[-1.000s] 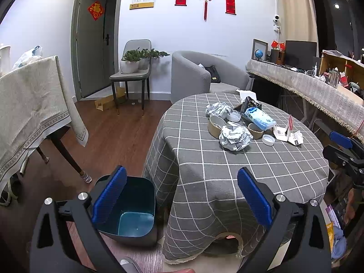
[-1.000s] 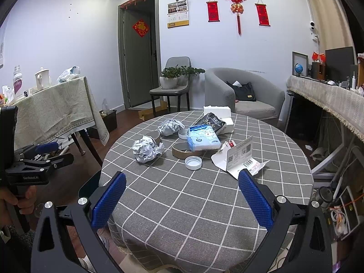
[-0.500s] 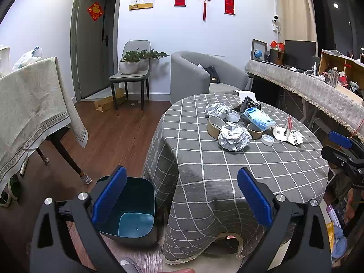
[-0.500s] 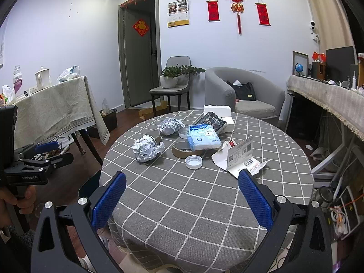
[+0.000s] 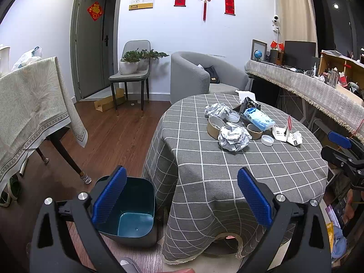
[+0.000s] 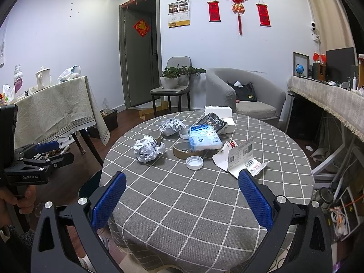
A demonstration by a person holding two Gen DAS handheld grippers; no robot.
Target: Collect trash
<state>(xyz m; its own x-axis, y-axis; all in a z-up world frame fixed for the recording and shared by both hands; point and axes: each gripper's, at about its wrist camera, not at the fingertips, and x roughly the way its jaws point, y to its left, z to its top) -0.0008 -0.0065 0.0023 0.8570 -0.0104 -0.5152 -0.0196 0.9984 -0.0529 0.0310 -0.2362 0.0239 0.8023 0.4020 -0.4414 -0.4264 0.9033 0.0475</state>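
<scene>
Trash lies on a round table with a grey checked cloth: two crumpled foil balls, a blue tissue pack, tape rolls, a white lid, torn paper packaging and a black pouch. A dark bin with a teal inside stands on the floor at the table's left. My left gripper is open above the bin and table edge. My right gripper is open over the near tabletop, holding nothing.
A second table with a beige cloth stands left. A chair with potted plants, a grey armchair and a cluttered sideboard line the back and right. Wooden floor lies between the tables.
Both views have shifted only slightly; the left wrist view edged a little to the right. Both grippers stay open and nothing on the table has moved.
</scene>
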